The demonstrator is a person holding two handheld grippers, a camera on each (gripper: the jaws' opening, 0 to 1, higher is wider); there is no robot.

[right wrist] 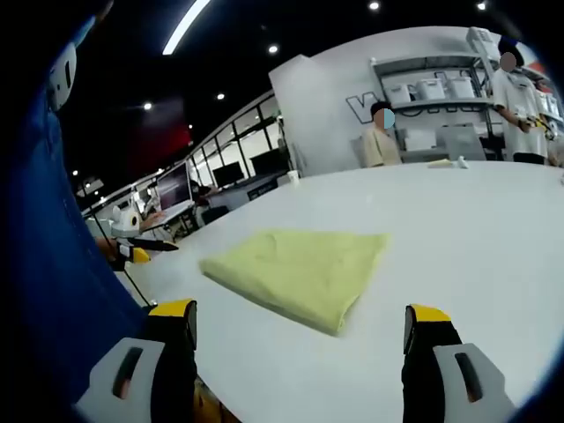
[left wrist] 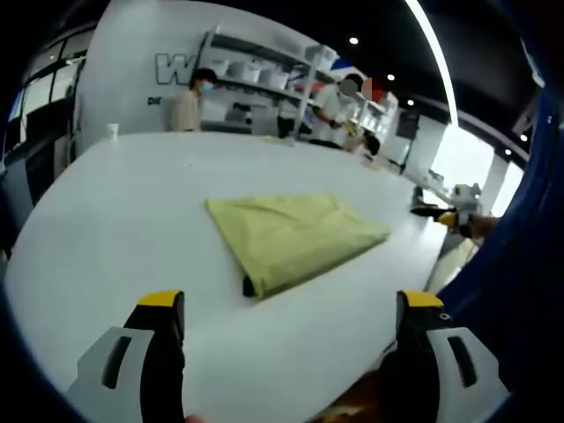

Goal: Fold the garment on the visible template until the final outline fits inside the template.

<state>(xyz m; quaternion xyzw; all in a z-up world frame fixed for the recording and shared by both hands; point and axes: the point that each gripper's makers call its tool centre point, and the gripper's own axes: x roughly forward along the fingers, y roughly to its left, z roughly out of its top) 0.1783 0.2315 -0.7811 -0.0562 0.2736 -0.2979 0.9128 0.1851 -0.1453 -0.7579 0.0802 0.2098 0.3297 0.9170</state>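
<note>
Nearest in the left gripper view, the left gripper [left wrist: 291, 308] rises from the bottom edge with its two yellow-tipped jaws spread wide apart and nothing between them; it hovers low over the near edge of the white table [left wrist: 115, 203], clear of the cloth. The right gripper [right wrist: 300, 322] in the right gripper view is posed the same way: jaws wide apart, empty, raised above the near edge of the table and pointing toward the cloth without touching it. A blue sleeve [left wrist: 520, 264] of the person holding the tools fills the right side of the left gripper view and the left side of the right gripper view. Just beyond the jaws, the yellow-green garment [left wrist: 295, 233] lies flat on the table as a compact folded shape, roughly four-sided, with a small dark spot at its nearest corner in the left gripper view; in the right gripper view it [right wrist: 300, 269] sits midway between the jaws. A template outline under it cannot be made out. Farther back, past the bare tabletop, a small white cup [left wrist: 112, 130] stands near the far edge. Behind the table, two people [left wrist: 188, 101] stand before shelving [left wrist: 264, 75] holding white containers, against a wall with large lettering.
</note>
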